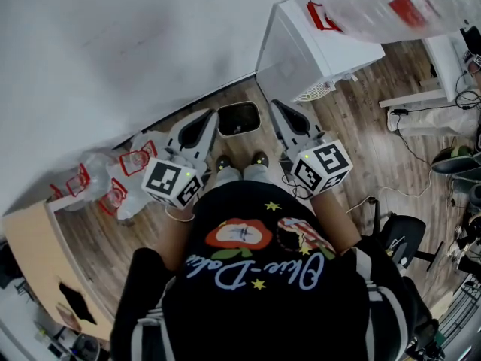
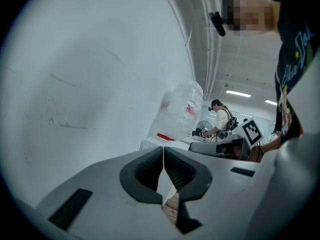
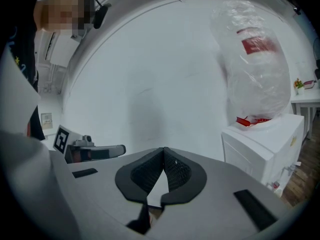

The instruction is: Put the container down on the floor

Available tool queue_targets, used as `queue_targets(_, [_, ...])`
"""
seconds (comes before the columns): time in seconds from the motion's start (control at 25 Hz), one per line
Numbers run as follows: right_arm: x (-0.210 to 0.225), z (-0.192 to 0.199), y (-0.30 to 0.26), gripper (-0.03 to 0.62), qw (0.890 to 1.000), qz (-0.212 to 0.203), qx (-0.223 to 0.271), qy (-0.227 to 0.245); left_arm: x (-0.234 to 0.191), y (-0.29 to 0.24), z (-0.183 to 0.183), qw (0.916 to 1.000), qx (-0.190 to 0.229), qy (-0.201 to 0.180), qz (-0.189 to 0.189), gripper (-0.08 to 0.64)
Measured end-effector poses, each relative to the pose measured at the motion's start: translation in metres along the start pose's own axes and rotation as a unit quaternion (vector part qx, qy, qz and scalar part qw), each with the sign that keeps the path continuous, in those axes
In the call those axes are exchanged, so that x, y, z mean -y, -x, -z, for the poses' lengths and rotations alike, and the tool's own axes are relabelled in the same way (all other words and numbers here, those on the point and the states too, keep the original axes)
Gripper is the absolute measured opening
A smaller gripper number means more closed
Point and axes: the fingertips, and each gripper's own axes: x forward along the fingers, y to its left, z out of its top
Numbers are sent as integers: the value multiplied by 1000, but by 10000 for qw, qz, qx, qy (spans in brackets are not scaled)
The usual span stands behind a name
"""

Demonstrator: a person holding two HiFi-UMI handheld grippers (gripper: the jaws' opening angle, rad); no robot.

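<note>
A small dark container (image 1: 238, 119) with a pale rim stands on the wooden floor against the white wall, just beyond the person's shoes. My left gripper (image 1: 210, 115) hovers at its left side and my right gripper (image 1: 276, 105) at its right side, both raised above the floor. Neither touches it. In the left gripper view the jaws (image 2: 163, 153) are pressed together with nothing between them, pointing at the wall. The right gripper view shows the same: the jaws (image 3: 163, 155) are shut and empty. The container is hidden in both gripper views.
A white cabinet (image 1: 316, 47) stands right of the container, with a clear plastic bag (image 1: 391, 6) on top. Crumpled plastic packs (image 1: 113, 179) lie on the floor at left, by a wooden desk (image 1: 30, 254). Cables and a chair base (image 1: 406, 239) lie at right. Another person (image 2: 220, 120) stands far off.
</note>
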Motion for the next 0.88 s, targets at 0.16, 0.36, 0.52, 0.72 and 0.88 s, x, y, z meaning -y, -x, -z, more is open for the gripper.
queue_targets(0.16, [-2,-1,-2,-2,10000,-40,11,74,1,-1,-2,10000,24,-33,21,6])
queue_targets(0.36, [-3,-2,-3,-2,10000,-47,2,83,-1,1,-7,10000,57,-48,6,6])
queue_targets(0.52, [-4,-2,0,-2,9999,-38,-10,126,-3,4,-9,9999,97,1,-45,6])
queue_targets(0.72, [-4,-2,1,-2,9999,-1,-38,151,-6,9,-9,9998,134,46,-102,6])
queue_targets(0.88, [-4,-5,-1,-2,9998,-1,-52,186,-8,9,-9,9999,104,50,-97,6])
